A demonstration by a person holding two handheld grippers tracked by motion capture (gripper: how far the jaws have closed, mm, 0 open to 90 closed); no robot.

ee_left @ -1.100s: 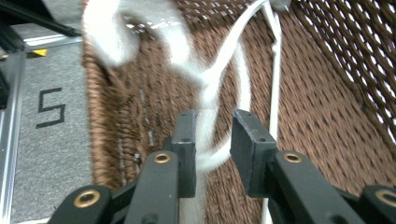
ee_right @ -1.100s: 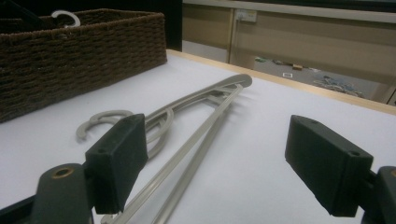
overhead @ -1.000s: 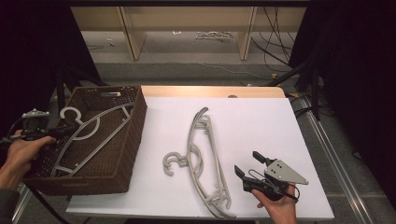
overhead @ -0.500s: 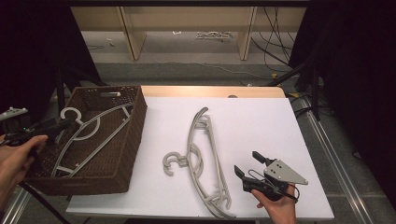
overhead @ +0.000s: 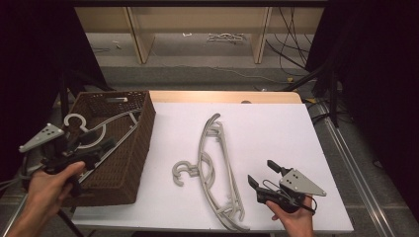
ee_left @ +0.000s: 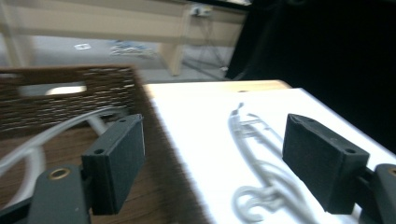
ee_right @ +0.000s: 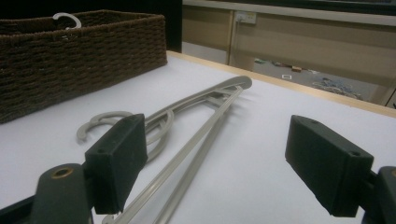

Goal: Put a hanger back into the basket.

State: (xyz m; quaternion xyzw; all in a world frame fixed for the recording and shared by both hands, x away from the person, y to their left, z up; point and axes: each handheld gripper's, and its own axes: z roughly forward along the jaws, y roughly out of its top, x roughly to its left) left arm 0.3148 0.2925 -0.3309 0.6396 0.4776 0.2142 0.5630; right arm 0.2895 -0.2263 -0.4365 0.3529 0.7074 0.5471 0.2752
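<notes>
Right hand-held gripper (overhead: 261, 173), jaws open, rests at the worktop's (overhead: 276, 128) 5 o'clock edge beside the grey hangers (overhead: 213, 168); left hand-held gripper (overhead: 96, 149), jaws open and empty, has swung back over the basket (overhead: 129, 163).

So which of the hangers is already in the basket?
The white hanger, lying inside the brown wicker basket with its hook toward the far-left corner. The grey hangers lie stacked on the white table, outside it.
</notes>
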